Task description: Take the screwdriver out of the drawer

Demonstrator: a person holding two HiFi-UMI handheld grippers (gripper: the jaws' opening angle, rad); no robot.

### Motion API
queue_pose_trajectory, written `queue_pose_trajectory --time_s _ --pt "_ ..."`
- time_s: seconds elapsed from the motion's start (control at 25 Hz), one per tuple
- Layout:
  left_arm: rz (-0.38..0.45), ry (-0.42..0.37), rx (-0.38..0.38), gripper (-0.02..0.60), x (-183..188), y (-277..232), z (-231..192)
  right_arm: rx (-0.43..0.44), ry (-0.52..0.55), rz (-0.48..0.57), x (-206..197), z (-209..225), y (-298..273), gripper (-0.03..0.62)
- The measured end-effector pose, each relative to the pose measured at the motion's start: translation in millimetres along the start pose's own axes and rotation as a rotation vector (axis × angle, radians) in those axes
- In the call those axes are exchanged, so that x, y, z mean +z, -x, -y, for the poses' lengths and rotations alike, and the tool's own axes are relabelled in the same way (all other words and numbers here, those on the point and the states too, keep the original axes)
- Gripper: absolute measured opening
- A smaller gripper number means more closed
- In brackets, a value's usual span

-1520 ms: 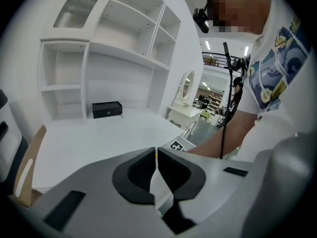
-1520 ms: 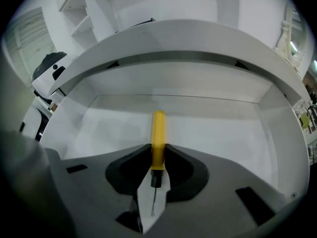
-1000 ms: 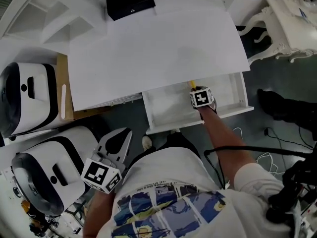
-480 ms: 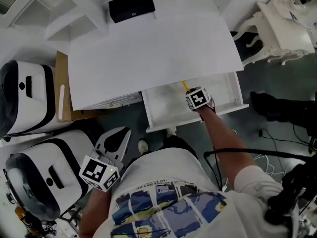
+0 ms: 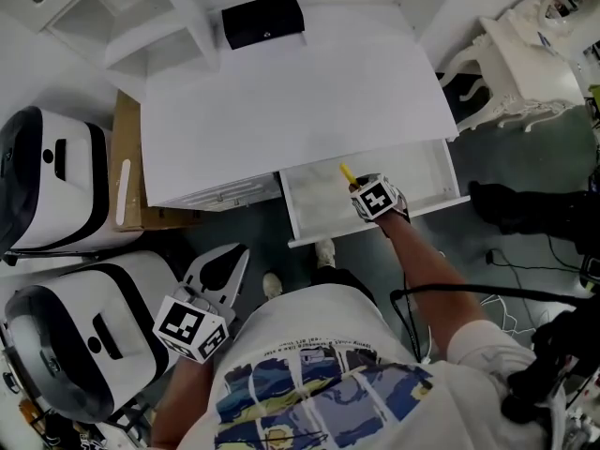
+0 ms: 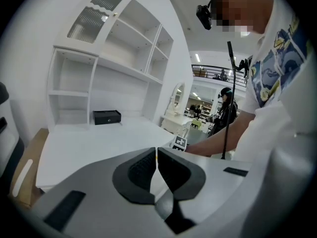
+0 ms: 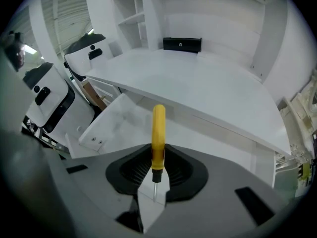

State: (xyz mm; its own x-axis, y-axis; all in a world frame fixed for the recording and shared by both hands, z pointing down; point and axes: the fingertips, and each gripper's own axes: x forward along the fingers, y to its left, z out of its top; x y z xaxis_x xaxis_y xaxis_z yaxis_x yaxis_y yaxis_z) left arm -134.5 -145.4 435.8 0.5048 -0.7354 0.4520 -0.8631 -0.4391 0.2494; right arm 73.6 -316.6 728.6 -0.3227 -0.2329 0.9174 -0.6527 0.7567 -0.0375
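The screwdriver (image 7: pixel 158 125) has a yellow handle and a thin metal shaft. My right gripper (image 7: pixel 157 155) is shut on the lower end of the handle, shaft pointing back toward the camera. In the head view the yellow handle (image 5: pixel 347 172) sticks out past the right gripper (image 5: pixel 364 187), above the open white drawer (image 5: pixel 375 229) under the desk (image 5: pixel 291 101). The same drawer (image 7: pixel 114 123) lies below the handle in the right gripper view. My left gripper (image 5: pixel 230 259) hangs low at the left, away from the drawer. Its jaws (image 6: pixel 157 155) are closed together with nothing between them.
A black box (image 5: pixel 262 19) stands at the back of the desk top. Two white-and-black rounded units (image 5: pixel 56 186) (image 5: pixel 84 345) and a cardboard piece (image 5: pixel 127 167) are at the left. An ornate white table (image 5: pixel 525 54), a dark shoe (image 5: pixel 525 206) and floor cables (image 5: pixel 506 262) are at the right.
My right gripper has risen from inside the drawer with the screwdriver, and the handle now shows higher above the drawer. The left gripper has shifted a little.
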Motion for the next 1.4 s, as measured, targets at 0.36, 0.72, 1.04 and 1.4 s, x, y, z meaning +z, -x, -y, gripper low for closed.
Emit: queue_pose_trajectory --time_s 0.36,0.72,1.04,1.4 --pt "-0.014 -0.010 -0.023 0.015 -21 33 -9 0.013 -0.093 0.097 10 -58 53 0.098" --pt "-0.026 -0.078 -0.065 0.014 -34 59 -17 0.046 -0.119 0.194 16 -129 109 0.098" --pt "-0.016 -0.081 -0.111 0.014 -46 91 -20 0.068 -0.127 0.276 23 -190 155 0.098" --pt "-0.021 -0.089 -0.173 0.014 -68 115 -11 0.081 -0.129 0.343 25 -245 194 0.098"
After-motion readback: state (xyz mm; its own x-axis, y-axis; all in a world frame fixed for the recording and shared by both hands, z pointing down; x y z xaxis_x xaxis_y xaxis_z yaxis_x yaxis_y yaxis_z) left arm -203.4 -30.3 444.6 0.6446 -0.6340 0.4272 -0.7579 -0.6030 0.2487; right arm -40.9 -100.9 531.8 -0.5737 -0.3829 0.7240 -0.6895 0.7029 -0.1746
